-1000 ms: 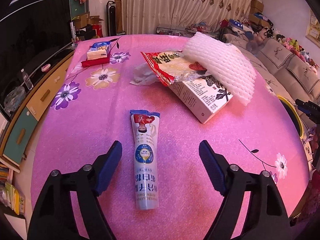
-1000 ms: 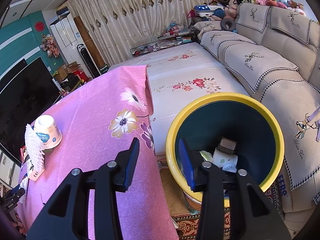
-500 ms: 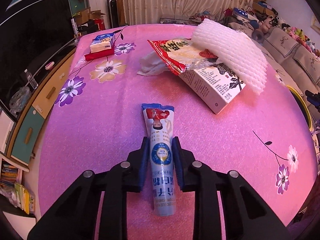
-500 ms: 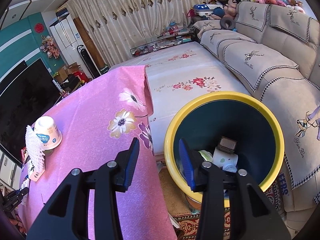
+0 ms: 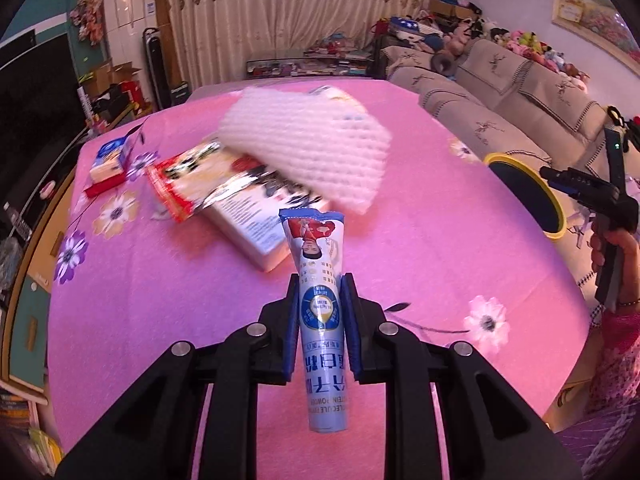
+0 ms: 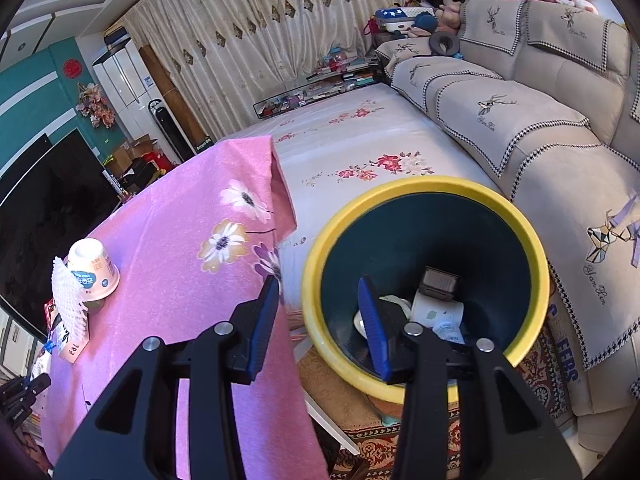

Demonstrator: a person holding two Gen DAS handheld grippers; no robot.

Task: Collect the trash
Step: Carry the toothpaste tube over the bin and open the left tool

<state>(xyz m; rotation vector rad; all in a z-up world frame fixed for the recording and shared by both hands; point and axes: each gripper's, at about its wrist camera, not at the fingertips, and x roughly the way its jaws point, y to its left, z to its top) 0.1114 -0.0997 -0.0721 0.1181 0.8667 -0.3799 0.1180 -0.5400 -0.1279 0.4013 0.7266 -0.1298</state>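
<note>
The left hand-held gripper (image 5: 320, 314) is closing on the blue sachet (image 5: 321, 312), clamped mid-length above the pink table (image 5: 160, 300). It looks light, soft and slick, so grip its flat middle. The right hand-held gripper (image 6: 322, 320) hangs apart and empty over the yellow-rimmed bin (image 6: 532, 240).

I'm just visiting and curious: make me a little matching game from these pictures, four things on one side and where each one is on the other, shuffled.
Things:
1. blue sachet
2. white foam net
3. yellow-rimmed bin
4. upturned paper cup

Places:
A. on the floor beside the table, trash inside
B. clamped in the left gripper
C. standing on the pink tablecloth
D. lying across the box and the red wrapper

Pairs: 1-B, 2-D, 3-A, 4-C
</note>
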